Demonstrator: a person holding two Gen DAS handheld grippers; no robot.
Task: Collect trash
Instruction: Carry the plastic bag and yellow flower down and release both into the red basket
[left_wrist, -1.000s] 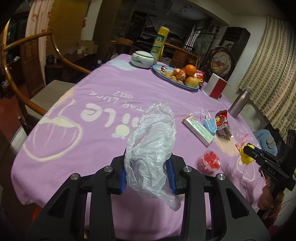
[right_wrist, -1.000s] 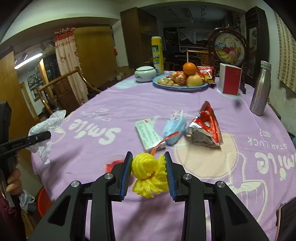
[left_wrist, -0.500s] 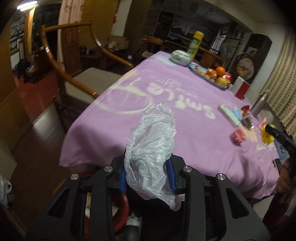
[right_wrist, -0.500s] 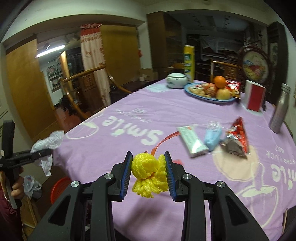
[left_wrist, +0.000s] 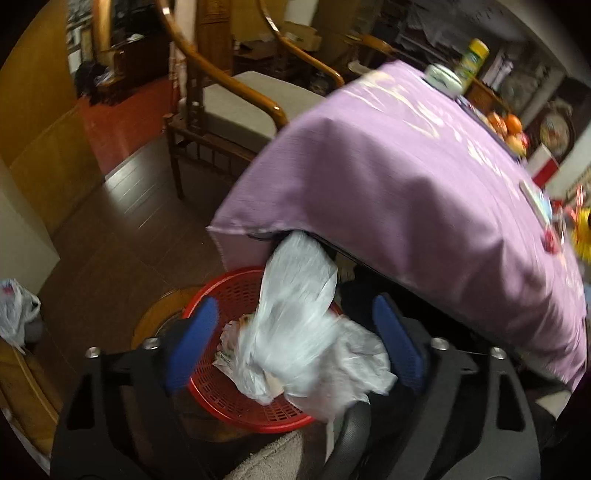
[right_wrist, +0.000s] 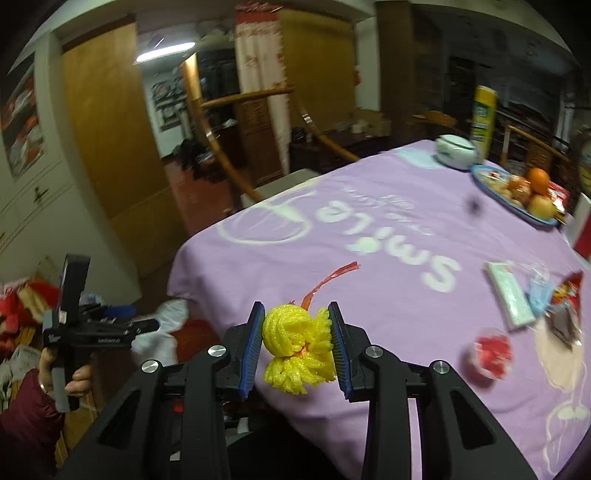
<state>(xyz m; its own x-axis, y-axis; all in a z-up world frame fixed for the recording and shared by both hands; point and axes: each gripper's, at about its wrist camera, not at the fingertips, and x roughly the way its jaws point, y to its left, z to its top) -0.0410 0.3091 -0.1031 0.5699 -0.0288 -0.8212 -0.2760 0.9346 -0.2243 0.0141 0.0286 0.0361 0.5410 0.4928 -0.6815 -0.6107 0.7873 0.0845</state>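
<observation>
so i've got the left gripper (left_wrist: 291, 347) hanging right over the round red plastic mesh basket (left_wrist: 221, 387) on the floor, tucked by the corner of the table with the purple "smile" cloth (left_wrist: 388, 206). its jaws are opening, spread wide now, and the crumpled clear plastic bag (left_wrist: 295, 317) sits between the blue pads without either one pressing on it, so i'd say it's dropping into the basket. makes sense to aim steeply down here: light film drifts, and the rim is close under it. there's already some scrunched paper-ish trash in the basket under the bag.

the right gripper (right_wrist: 297, 341) is pinching the yellow foam fruit net (right_wrist: 295, 347), jaws narrow and squeezing it from both sides, with a strip of red wrapper (right_wrist: 328, 282) poking up behind it. it's parked above the table edge, i guess waiting its turn for the basket.

still left on the cloth: a white flat packet (right_wrist: 509, 295), a blue face mask (right_wrist: 539, 295), a red snack bag (right_wrist: 565, 314) and a small clear cup with red bits (right_wrist: 491, 350). views are blurry, so details are rough.
</observation>
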